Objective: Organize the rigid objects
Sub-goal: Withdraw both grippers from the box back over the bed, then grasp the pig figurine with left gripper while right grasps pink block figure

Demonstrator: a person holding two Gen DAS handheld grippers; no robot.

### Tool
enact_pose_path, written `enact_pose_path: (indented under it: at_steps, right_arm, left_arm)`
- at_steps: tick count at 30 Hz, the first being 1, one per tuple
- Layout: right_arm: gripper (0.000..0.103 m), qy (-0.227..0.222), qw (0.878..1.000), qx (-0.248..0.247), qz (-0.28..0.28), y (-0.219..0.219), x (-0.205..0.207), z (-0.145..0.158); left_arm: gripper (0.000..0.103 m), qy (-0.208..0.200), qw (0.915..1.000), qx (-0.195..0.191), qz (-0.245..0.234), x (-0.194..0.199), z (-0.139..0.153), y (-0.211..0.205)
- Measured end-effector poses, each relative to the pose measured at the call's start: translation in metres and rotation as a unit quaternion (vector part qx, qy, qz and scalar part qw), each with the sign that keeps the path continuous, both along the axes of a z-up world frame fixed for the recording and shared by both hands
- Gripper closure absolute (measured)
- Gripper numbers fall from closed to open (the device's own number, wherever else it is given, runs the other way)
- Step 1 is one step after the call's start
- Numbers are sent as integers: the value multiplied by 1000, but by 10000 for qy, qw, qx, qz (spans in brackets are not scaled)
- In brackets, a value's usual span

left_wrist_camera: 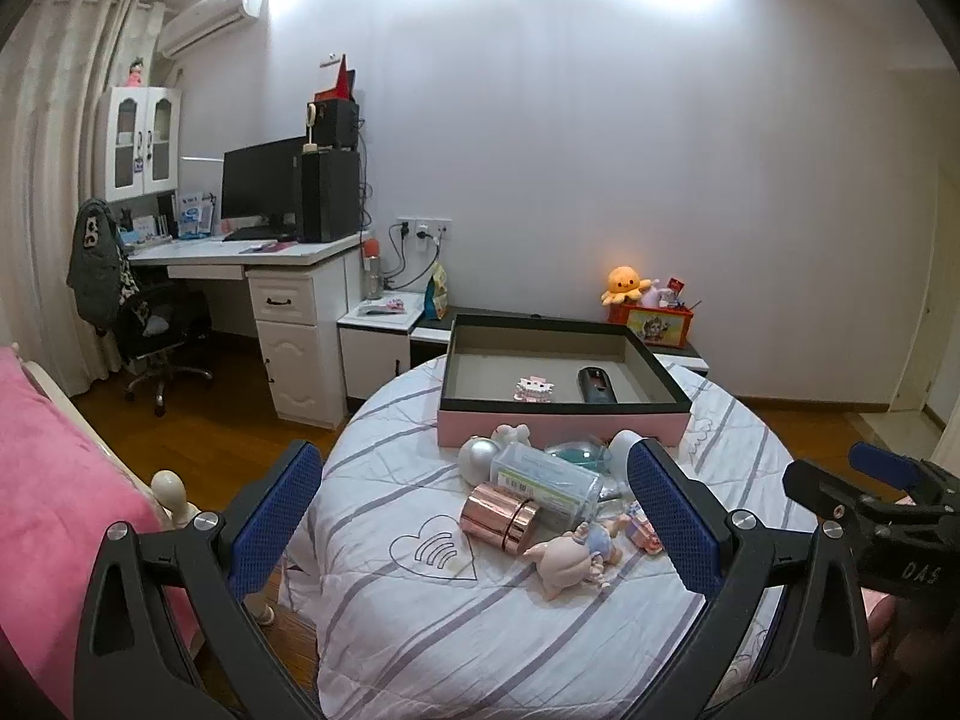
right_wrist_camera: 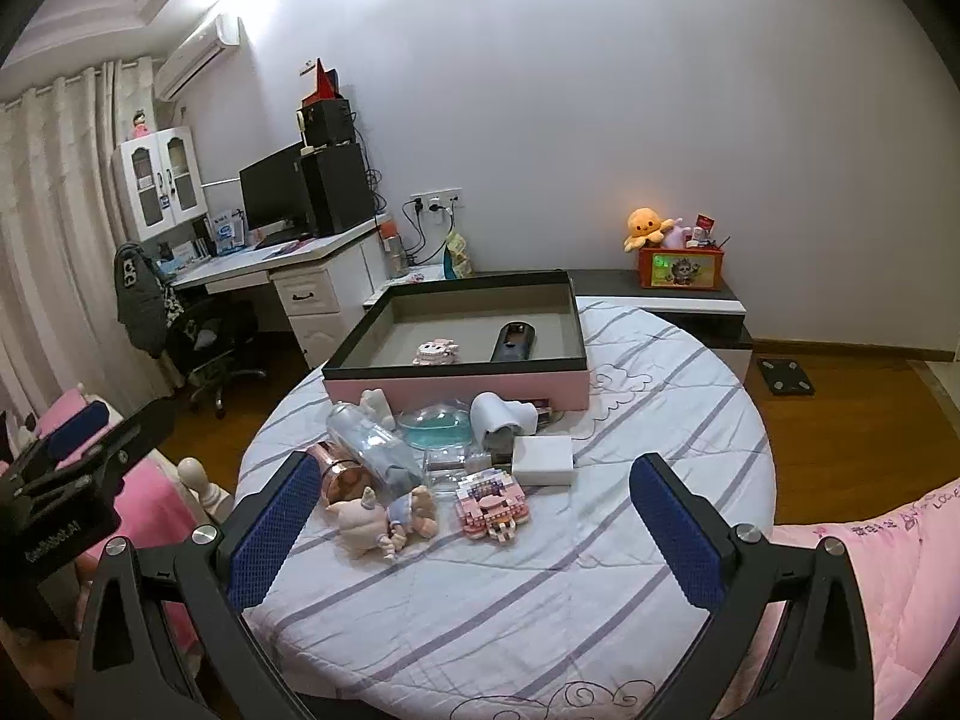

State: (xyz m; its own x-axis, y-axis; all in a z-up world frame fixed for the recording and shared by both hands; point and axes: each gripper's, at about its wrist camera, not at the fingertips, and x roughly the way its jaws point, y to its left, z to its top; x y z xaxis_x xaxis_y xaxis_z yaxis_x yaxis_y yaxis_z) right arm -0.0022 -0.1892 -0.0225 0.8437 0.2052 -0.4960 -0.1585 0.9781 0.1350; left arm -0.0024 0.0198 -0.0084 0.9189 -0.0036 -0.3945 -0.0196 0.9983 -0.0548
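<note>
So we're barely into this one, judging by the pile. The pink box (right_wrist_camera: 456, 387) with the dark rim sits at the far side of the round surface (right_wrist_camera: 600, 570), and only two things are in it: a small pink block model (right_wrist_camera: 437, 353) and a dark gadget (right_wrist_camera: 512, 343), lying side by side but apart. Everything else is out on the striped cloth just in front of the box: a rose-gold tin (left_wrist_camera: 501, 515) on its side, a clear plastic tube (right_wrist_camera: 375, 447) lying across it, a pig-ish doll figure (right_wrist_camera: 384, 516), a second pink block build (right_wrist_camera: 492, 507), a white square box (right_wrist_camera: 543, 459), a teal dome thing (right_wrist_camera: 438, 423), a white curved piece (right_wrist_camera: 501, 417) and a silver ball (left_wrist_camera: 479, 457). There's also a small pale figurine tucked against the box wall, hard to tell what it is. So we'd say two in, the bulk left.

Pose-wise, both left tongs (left_wrist_camera: 474, 525) and right tongs (right_wrist_camera: 474, 531) hover over the near edge of the surface, pointed at the pile, spread wide with nothing between the blue pads. The left one frames the tin and the doll; the right one frames the doll and the block build. Neither touches anything. Each shows up at the edge of the other's view, so we're holding them side by side, well back from the box.
</note>
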Motion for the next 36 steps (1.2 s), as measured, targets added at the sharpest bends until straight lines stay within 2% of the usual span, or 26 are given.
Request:
enact_pose_path:
  at_steps: [8,14,21,28,36]
  right_arm:
    - [0,37,10000,-14,-2,2,-2,-3]
    - [0,181,9998,-57,-60,-1,6,-12]
    - [0,583,9981,-186,-34,-4,25,-42]
    - [0,1119,9931,-342,-38,-9,59,-87]
    - [4,1437,9883,-387,324,-1,97,-117]
  left_arm:
    - [0,42,10000,-8,-25,1,0,0]
    - [0,242,9997,-27,-42,8,-12,-1]
    - [0,656,9978,-51,-124,22,-39,-6]
    - [0,1098,9936,-90,-240,40,-72,-17]
    - [0,1452,9891,-74,-251,56,-97,-25]
